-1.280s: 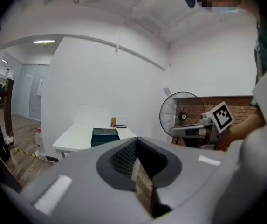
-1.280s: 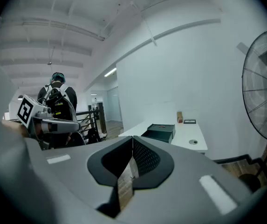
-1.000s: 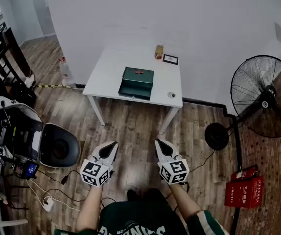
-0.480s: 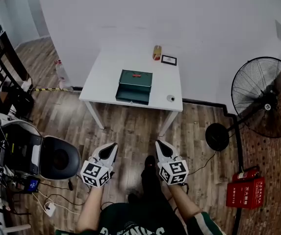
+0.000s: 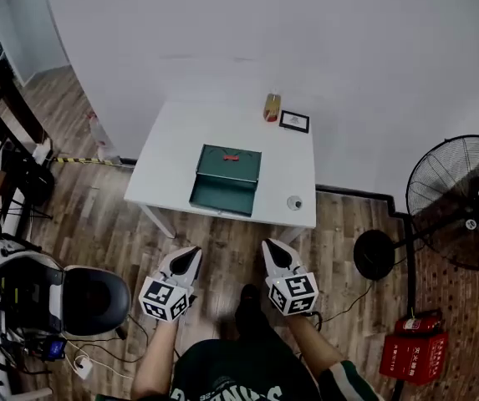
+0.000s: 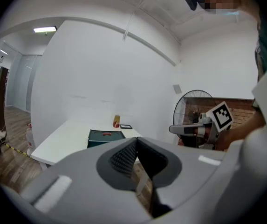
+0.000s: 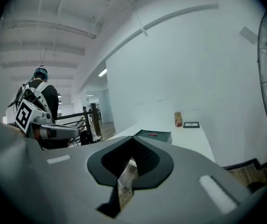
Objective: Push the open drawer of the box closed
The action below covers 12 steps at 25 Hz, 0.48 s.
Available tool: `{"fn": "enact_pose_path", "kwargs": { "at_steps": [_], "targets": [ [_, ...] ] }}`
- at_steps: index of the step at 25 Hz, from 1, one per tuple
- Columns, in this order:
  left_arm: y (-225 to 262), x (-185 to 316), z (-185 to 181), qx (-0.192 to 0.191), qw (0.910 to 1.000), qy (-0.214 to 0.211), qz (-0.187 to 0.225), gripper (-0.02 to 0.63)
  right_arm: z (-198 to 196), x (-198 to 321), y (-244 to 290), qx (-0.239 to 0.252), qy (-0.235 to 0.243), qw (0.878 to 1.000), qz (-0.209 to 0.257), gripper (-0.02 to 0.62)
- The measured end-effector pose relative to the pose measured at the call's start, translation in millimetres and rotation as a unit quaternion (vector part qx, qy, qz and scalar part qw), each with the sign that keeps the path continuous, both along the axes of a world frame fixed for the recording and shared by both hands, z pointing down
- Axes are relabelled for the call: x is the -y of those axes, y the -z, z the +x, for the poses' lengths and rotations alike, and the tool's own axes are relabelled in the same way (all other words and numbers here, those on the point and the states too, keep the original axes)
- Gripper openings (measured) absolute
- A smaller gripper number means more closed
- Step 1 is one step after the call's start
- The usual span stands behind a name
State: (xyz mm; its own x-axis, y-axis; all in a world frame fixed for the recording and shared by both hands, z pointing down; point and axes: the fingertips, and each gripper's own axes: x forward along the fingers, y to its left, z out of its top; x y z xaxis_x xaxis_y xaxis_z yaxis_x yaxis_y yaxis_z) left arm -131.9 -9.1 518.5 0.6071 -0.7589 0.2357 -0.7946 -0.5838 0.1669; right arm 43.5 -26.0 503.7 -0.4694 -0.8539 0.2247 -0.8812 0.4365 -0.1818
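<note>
One white table (image 5: 165, 153) stands before us | green box (image 5: 231, 164) mid-table, its drawer (image 5: 221, 197) pulled out toward us | we hold left gripper (image 5: 191, 254) and right gripper (image 5: 271, 249) over wooden floor (image 5: 226, 239), well apart from box, both claws closed and empty

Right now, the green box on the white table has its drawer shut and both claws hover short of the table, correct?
Not quite: the head view shows the drawer of the green box pulled out and standing open, not shut. The rest holds.
</note>
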Motion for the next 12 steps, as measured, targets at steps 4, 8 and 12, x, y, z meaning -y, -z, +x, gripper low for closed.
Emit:
{"fn": "enact_pose_path", "kwargs": {
  "at_steps": [4,8,12],
  "targets": [
    [-1.6,48.0,8.0,-0.002,0.9999,0.016,-0.001,0.051,3.1,50.5,2.6,-0.01,0.021,1.0,0.004,0.002],
    [-1.5,94.6,21.8,0.0,0.9996,0.029,-0.004,0.051,10.7,102.6,3.0,-0.017,0.042,0.999,0.005,0.002],
    [-3.8,124.0,26.9,0.0,0.9992,0.038,-0.01,0.051,10.6,138.6,0.5,-0.017,0.06,0.998,0.002,0.002]
  ]
}}
